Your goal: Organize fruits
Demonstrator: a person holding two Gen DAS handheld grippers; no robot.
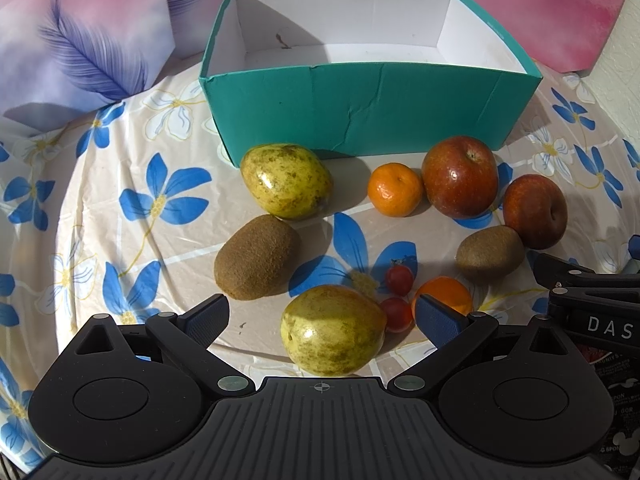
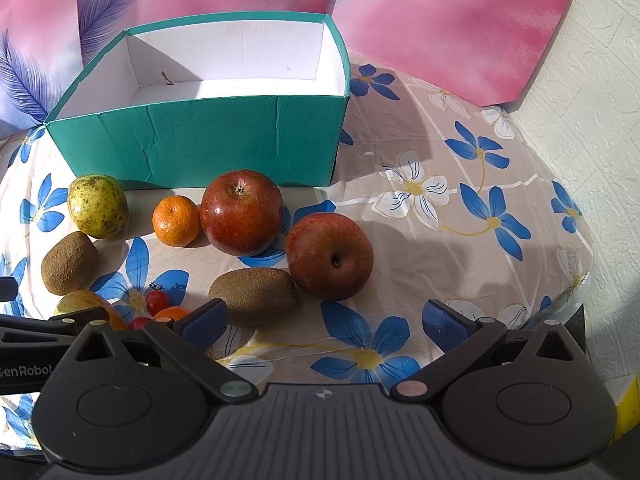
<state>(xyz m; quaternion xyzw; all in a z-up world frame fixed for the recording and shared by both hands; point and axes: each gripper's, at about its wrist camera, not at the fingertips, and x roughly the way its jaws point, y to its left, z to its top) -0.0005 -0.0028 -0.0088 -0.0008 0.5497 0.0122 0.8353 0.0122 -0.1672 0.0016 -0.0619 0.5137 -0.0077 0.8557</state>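
An empty teal box (image 1: 372,108) with a white inside stands at the back of the table; it also shows in the right wrist view (image 2: 200,140). Fruits lie in front of it: two yellow-green pears (image 1: 286,180) (image 1: 332,328), two kiwis (image 1: 256,258) (image 1: 490,252), two red apples (image 1: 460,176) (image 1: 534,210), two mandarins (image 1: 394,189) (image 1: 444,294) and two cherry tomatoes (image 1: 399,279). My left gripper (image 1: 322,316) is open, its fingers on either side of the near pear. My right gripper (image 2: 324,320) is open and empty, just before a kiwi (image 2: 253,290) and an apple (image 2: 330,256).
The table wears a cloth (image 2: 460,208) printed with blue and white flowers. Pink and purple feather-print boards (image 2: 440,20) stand behind the box. A white textured wall (image 2: 592,120) lies to the right. The right gripper's body shows at the left view's right edge (image 1: 592,300).
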